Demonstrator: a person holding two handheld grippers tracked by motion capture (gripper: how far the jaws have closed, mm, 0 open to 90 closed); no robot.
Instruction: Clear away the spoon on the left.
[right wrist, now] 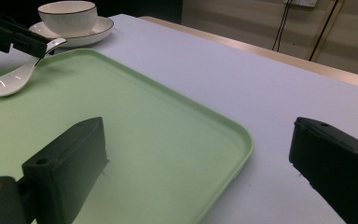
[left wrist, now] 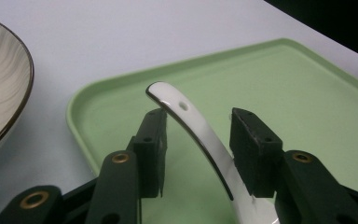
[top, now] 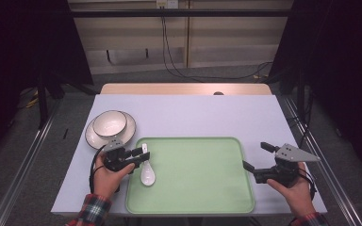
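So your white spoon [top: 146, 170] already lies at the left edge of the green tray [top: 202, 188], your left gripper [top: 140, 157] has its jaws apart around the handle, pads off it, while bowl [top: 109, 123] and saucer [top: 128, 133] wait at upper left and your right gripper [top: 255, 156] hangs wide open.

Spoon [top: 147, 173] on the tray's [top: 202, 197] left part, bowl [top: 109, 122] on saucer [top: 92, 136] behind-left of it.

Bowl [top: 109, 123] on saucer [top: 128, 132]
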